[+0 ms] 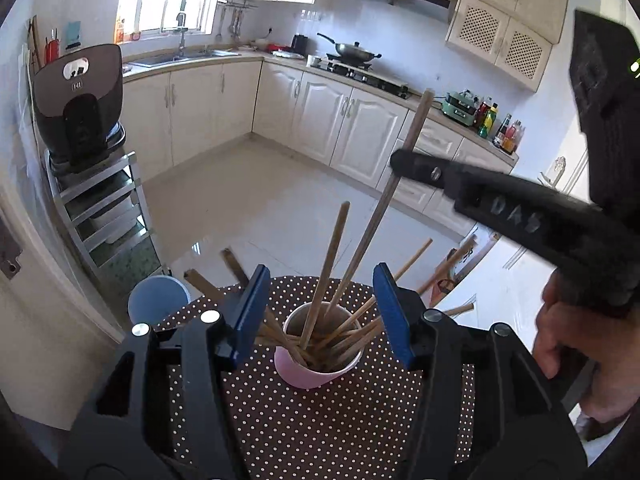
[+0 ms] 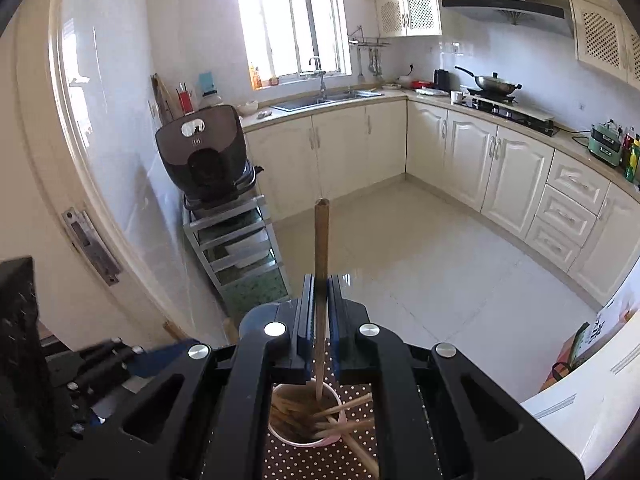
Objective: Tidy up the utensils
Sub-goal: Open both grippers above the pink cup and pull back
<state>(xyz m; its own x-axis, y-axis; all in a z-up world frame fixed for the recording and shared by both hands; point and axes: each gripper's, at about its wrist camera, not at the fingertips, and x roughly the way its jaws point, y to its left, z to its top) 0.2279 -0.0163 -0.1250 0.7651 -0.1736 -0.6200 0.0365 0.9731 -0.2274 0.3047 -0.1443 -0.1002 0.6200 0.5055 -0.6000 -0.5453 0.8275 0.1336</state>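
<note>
A pink cup (image 1: 316, 372) full of wooden chopsticks stands on a brown polka-dot tablecloth (image 1: 320, 432). My left gripper (image 1: 320, 312) is open, its blue pads on either side of the cup and apart from it. My right gripper (image 2: 320, 300) is shut on one chopstick (image 2: 321, 240), held upright with its lower end inside the cup (image 2: 306, 416). In the left wrist view the right gripper's finger (image 1: 420, 166) clamps that chopstick (image 1: 416, 120) above the cup. Several chopsticks (image 1: 340, 332) lean out over the rim.
A blue cup (image 1: 158, 300) sits at the table's far left edge. A metal rack (image 2: 236, 248) with a brown appliance (image 2: 204, 148) stands left. Kitchen cabinets, sink and stove line the far walls. A white counter (image 2: 580, 392) is right.
</note>
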